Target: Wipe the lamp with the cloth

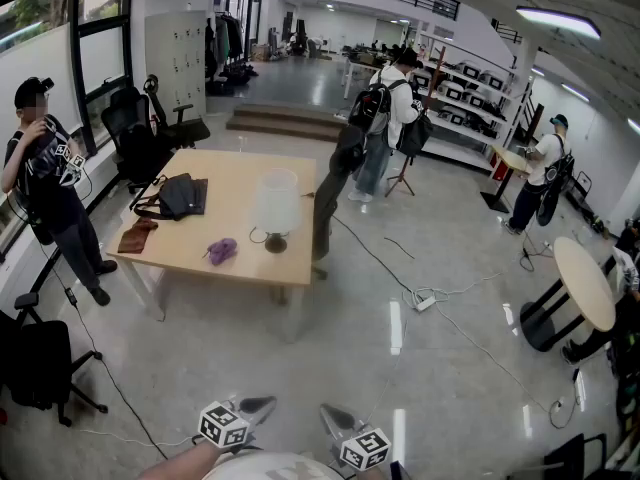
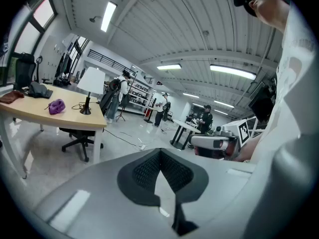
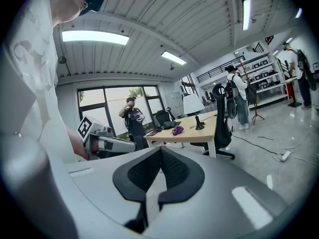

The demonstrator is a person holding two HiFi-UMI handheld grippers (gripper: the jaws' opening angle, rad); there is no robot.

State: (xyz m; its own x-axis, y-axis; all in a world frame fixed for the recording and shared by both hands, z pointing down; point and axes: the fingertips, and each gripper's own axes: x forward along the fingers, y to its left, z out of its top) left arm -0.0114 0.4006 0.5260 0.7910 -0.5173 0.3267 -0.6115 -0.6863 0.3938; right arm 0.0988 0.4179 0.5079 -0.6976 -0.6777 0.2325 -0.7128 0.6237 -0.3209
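While both hang low, well apart from the table (image 1: 240,171), the left gripper (image 1: 262,405) and right gripper (image 1: 331,413) have their jaws pressed together on nothing. The white-shaded lamp (image 1: 276,206) stands by the table's near edge, and the purple cloth (image 1: 222,251) lies just left of it, not touching.

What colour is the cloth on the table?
Purple. The cloth shows best in the head view, lying beside the lamp.

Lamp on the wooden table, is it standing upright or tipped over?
Upright: the lamp stands on its dark round base on the table, with its white shade on top.
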